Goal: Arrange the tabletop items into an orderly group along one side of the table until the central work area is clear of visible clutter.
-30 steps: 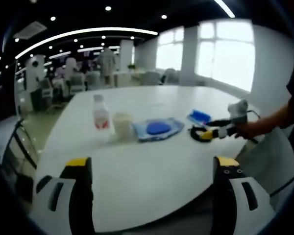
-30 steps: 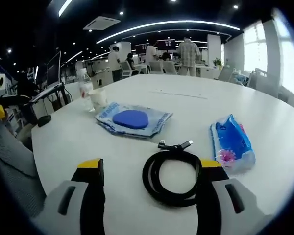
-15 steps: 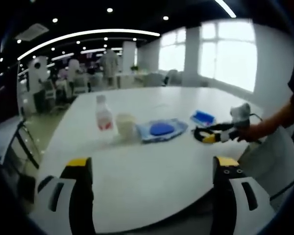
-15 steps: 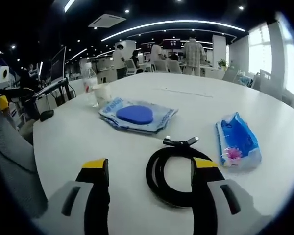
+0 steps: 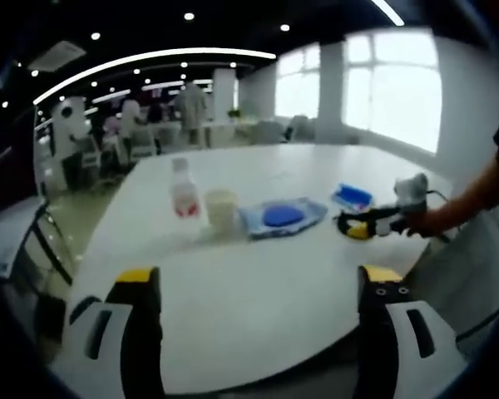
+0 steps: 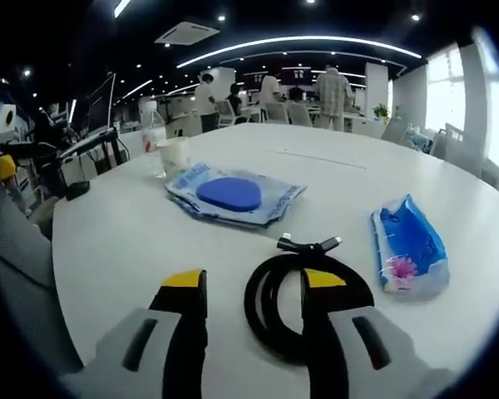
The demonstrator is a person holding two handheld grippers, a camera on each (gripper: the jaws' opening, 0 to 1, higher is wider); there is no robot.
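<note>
Cup (image 5: 220, 205): stood just right of the bottle (image 5: 184, 189) on the far left of the table (image 5: 258, 283); contents could not be told.
Bottle: upright, red label; fill level unclear.
Pouch (image 6: 236, 196): flat and clear, with a blue disc (image 6: 229, 193) inside, right of the cup.
Tissue pack (image 6: 408, 248): blue, lay at the right, well apart from the pouch.
Cable (image 6: 293, 293): black coil lying flat between pouch and tissue pack.
Right gripper (image 6: 252, 281): jaws partly closed around the coil's left side, right jaw over the ring, left jaw outside it; narrower than a second ago; firm grip could not be told.
Left gripper (image 5: 255, 278): jaws wide apart as before, holding nothing, above the near table edge.
</note>
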